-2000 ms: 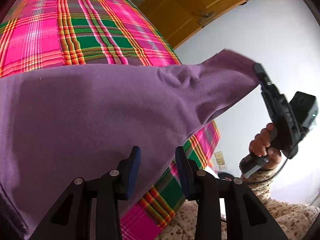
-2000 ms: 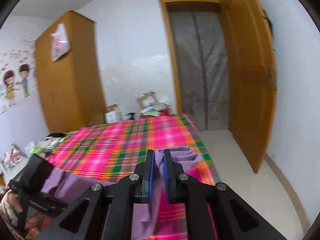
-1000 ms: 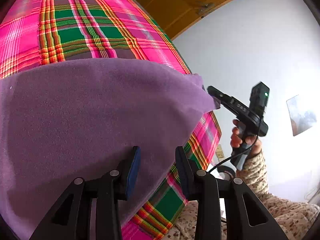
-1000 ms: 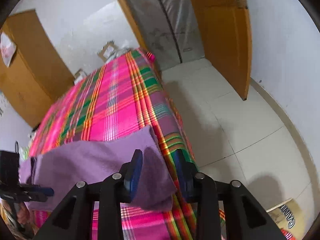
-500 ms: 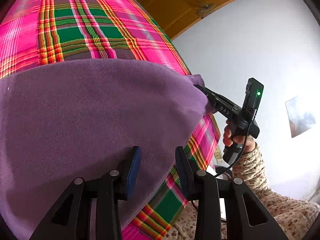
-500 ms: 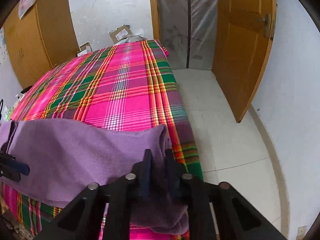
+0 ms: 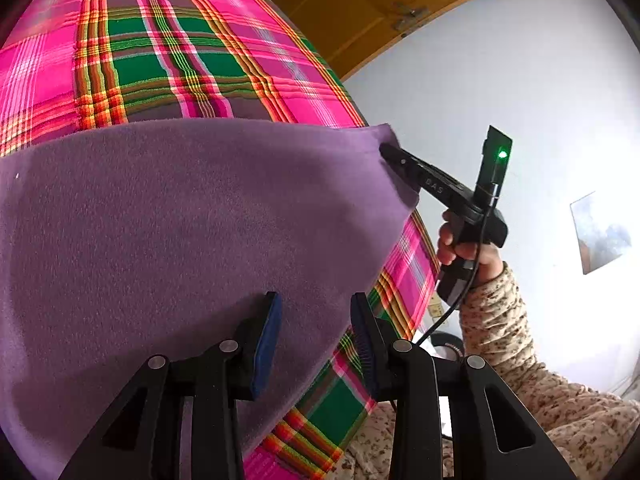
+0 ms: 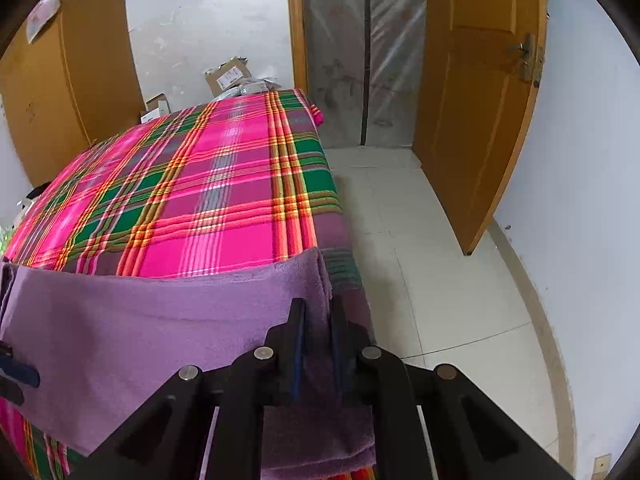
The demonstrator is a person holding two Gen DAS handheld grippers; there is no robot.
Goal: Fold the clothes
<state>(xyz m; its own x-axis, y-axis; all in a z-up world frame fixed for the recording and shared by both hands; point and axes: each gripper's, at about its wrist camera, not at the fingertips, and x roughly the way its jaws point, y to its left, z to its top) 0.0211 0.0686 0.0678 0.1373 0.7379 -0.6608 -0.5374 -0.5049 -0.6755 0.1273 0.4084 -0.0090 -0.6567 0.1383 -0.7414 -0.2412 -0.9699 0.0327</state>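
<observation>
A purple fleece cloth (image 7: pixel 180 232) lies spread over the near end of a bed with a pink and green plaid cover (image 7: pixel 168 52). My left gripper (image 7: pixel 316 320) hovers over the cloth's near edge, open, its blue pads apart and pressing nothing. My right gripper (image 8: pixel 318 314) is shut on the cloth's folded right corner (image 8: pixel 316 276) at the bed's edge. In the left wrist view the right gripper (image 7: pixel 386 150) bites that same corner, held by a hand (image 7: pixel 468 252) in a patterned sleeve. One blue pad (image 8: pixel 18 374) of the left gripper shows at the right wrist view's left edge.
Pale tiled floor (image 8: pixel 432 264) runs along the right side of the bed. An orange wooden door (image 8: pixel 476 112) stands open beside a doorway hung with plastic sheet (image 8: pixel 360 48). A wardrobe (image 8: pixel 68 80) and cardboard boxes (image 8: pixel 228 74) stand past the bed's far end.
The right gripper, open around the cloth's corner a second ago, has shut on it and rolled level. The cloth lies flatter on the bed. The left gripper has stayed put.
</observation>
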